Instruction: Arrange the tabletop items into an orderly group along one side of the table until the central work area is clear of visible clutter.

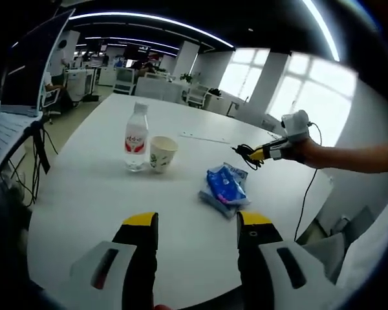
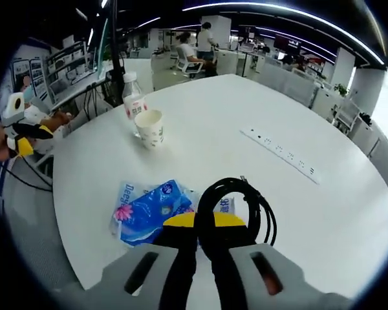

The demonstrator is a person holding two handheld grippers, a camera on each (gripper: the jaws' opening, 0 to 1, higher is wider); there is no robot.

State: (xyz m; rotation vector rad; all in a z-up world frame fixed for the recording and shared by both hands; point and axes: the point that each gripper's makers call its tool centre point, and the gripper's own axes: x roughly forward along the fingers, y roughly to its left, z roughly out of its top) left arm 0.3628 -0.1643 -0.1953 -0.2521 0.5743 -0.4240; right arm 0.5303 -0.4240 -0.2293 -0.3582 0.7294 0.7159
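**Cable in hand, three items left to group**

Now we hold a coiled black cable (image 2: 236, 203) in the right gripper (image 2: 204, 223), jaws closed on the loop, lifted just above the blue tissue pack (image 2: 156, 212). Our left gripper (image 1: 197, 223) hovers over bare table (image 1: 84, 213), jaws parted and gripping nothing.

The water bottle (image 1: 136, 137) and paper cup (image 1: 161, 153) stand touching, well apart from the tissue pack, which lies near the table's edge.

The risk, as we judge it: the coil is pinched at one strand only, so it could spring open, sag and drag across the tissue pack or slip free as we carry it. A swinging loop near the cup could tip it, being light.

A white power strip (image 2: 281, 154) lies flat across the far side; a monitor (image 1: 29, 64) stands off the left edge.
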